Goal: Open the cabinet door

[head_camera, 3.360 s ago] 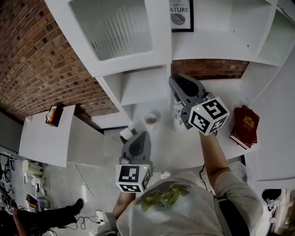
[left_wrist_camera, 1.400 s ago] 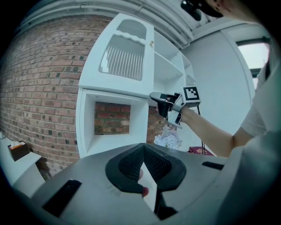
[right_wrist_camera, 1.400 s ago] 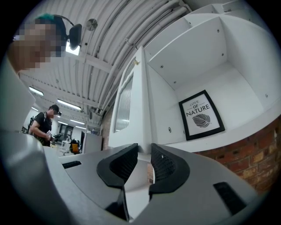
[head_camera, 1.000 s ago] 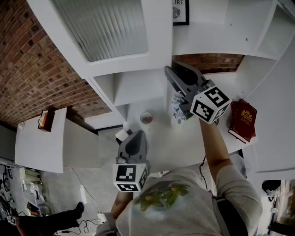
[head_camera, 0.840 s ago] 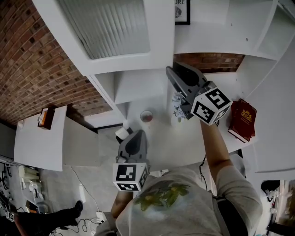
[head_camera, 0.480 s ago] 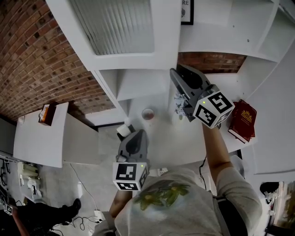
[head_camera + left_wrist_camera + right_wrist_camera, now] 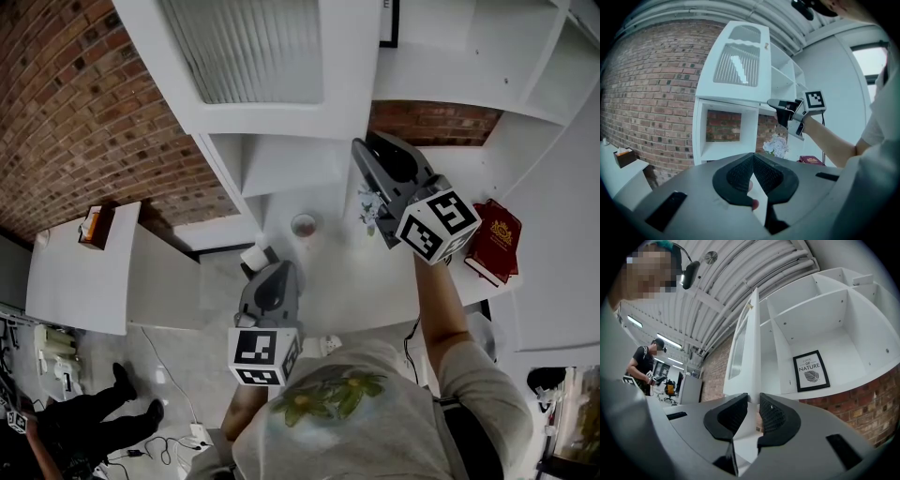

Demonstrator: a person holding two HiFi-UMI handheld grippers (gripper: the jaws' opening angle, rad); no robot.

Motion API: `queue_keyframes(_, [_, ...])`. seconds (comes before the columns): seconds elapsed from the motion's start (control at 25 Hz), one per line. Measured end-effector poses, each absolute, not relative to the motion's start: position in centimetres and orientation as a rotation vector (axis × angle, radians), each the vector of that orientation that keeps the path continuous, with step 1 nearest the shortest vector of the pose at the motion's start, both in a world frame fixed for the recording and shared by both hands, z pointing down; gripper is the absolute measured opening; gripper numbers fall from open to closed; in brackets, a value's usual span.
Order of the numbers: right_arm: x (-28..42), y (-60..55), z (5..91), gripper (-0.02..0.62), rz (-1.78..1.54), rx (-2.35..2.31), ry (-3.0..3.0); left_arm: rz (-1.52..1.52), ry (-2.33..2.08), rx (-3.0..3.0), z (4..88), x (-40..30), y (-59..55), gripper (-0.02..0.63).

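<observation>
My right gripper (image 7: 753,403) has its jaws pinching the edge of the cabinet door (image 7: 750,350), which rises edge-on straight up from between them, while my left gripper (image 7: 753,160), lower and well apart, has its jaws pressed together on nothing.

The cabinet door (image 7: 349,56) is plain white, and its pane (image 7: 246,47) is ribbed in fine pale-grey lines. Left of the door, the wall (image 7: 66,112) is red-brown brick with lighter joints. Right of the door hangs a print (image 7: 811,371) with a black frame, white ground and dark leaf. Below the door, the right tool (image 7: 366,152) and left tool (image 7: 267,274) are grey with black ridged pads (image 7: 773,416) (each cube carries black-and-white square markers). Farther right of the door lies a dark red book (image 7: 494,241) with a gold emblem.
</observation>
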State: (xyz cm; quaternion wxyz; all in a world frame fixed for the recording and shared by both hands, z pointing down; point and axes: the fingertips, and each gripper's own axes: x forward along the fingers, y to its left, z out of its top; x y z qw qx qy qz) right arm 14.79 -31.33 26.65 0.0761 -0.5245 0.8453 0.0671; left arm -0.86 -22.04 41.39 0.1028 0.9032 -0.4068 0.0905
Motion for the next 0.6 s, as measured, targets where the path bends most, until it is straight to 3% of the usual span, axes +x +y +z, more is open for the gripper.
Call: queue_keyframes(0.6, [13.4, -29.0, 26.9, 0.083, 0.199, -1.637, 2.54, 0.218, -1.175, 2.697, 40.7, -1.6, -20.8, 0.008])
